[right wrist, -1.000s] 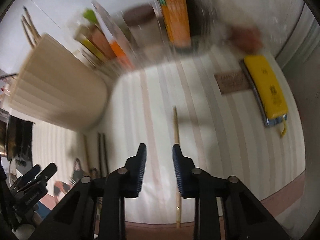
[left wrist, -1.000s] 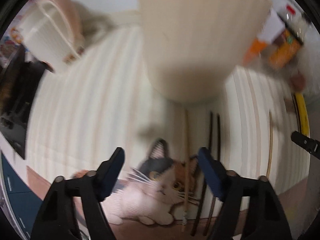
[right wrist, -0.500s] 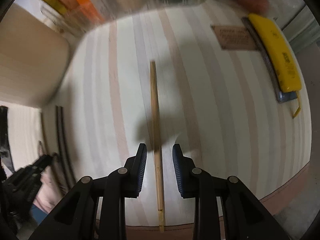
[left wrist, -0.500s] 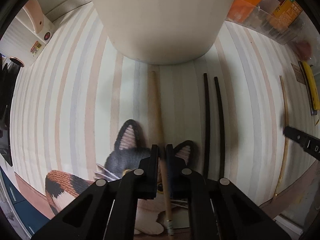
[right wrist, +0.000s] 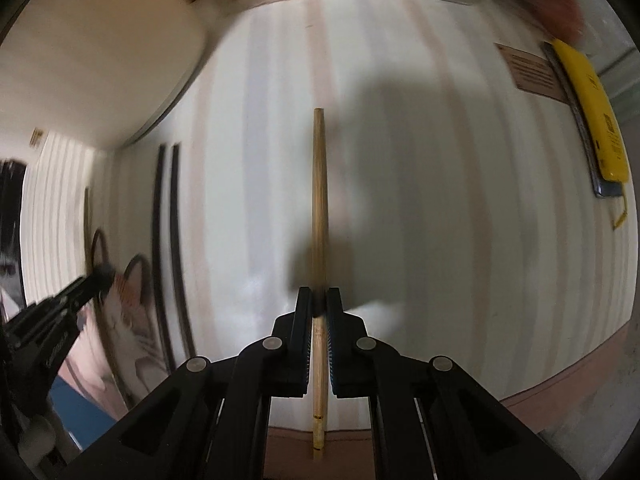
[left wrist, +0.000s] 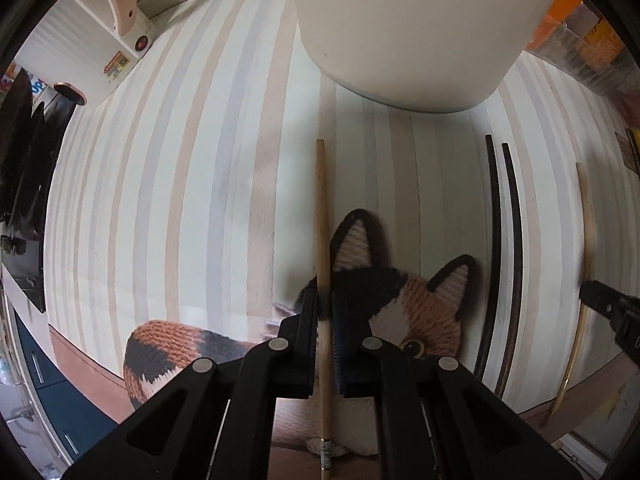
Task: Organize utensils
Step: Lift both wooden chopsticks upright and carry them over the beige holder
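My left gripper [left wrist: 325, 304] is shut on a wooden chopstick [left wrist: 322, 216] that points toward the cream utensil holder [left wrist: 412, 28] just ahead. My right gripper [right wrist: 319, 300] is shut on a second wooden chopstick [right wrist: 319, 184], which points forward over the striped mat [right wrist: 440, 200]. A pair of black chopsticks [left wrist: 505, 240] lies on the mat between the two grippers; it also shows in the right wrist view [right wrist: 166, 220]. The cream holder [right wrist: 92, 48] stands at the upper left of the right wrist view.
A cat-shaped knitted mat [left wrist: 404, 300] lies under the left gripper. A white appliance [left wrist: 100, 36] stands far left. A yellow device [right wrist: 592, 120] and a brown card [right wrist: 532, 72] lie at the right. Packets in a clear box [left wrist: 580, 48] line the back.
My right gripper came down and closed on its wooden chopstick. My left gripper, shut on its chopstick, shifted left and slightly back from the holder.
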{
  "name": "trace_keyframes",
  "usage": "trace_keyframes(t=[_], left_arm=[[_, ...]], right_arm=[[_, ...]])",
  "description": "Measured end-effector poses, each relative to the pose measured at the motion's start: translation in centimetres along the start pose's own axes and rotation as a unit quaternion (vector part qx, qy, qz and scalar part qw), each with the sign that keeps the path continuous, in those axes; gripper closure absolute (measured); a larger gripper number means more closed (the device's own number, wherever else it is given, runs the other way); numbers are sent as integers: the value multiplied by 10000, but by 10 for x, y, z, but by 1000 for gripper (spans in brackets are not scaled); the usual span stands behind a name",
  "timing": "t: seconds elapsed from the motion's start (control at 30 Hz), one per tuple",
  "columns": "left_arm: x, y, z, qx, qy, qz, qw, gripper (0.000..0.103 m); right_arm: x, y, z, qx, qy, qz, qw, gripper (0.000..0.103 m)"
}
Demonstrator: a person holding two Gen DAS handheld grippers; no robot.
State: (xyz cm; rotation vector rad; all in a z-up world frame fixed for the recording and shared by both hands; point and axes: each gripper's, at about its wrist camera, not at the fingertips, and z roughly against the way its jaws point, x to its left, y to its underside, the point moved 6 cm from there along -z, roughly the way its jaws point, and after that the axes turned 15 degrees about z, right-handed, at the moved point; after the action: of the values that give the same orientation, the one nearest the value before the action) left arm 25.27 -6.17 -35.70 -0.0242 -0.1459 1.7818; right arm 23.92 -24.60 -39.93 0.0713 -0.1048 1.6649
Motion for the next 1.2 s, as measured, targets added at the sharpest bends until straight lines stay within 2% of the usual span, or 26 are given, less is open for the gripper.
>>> trace_keyframes(t=[0.2, 0.57, 0.83, 1.03, 1.2], left_arm=[[-4, -1, -1, -13, -24, -12, 10000, 99], [-6, -7, -8, 22, -46, -19, 10000, 98], [-10, -10, -8, 142, -96, -62, 9998, 98], [-10, -8, -9, 105, -51, 21, 9999, 99], [-4, -6, 0, -9, 42, 161, 9999, 99]], right_arm=[[8, 2, -2, 149, 100, 253, 9995, 96], [19, -22, -16, 588, 231, 495, 9968, 95], [15, -36, -22, 841, 261, 437, 9952, 95], [23, -40, -24, 708, 504, 463, 9951, 95], [23, -34, -22, 417, 401, 266, 9980, 96]])
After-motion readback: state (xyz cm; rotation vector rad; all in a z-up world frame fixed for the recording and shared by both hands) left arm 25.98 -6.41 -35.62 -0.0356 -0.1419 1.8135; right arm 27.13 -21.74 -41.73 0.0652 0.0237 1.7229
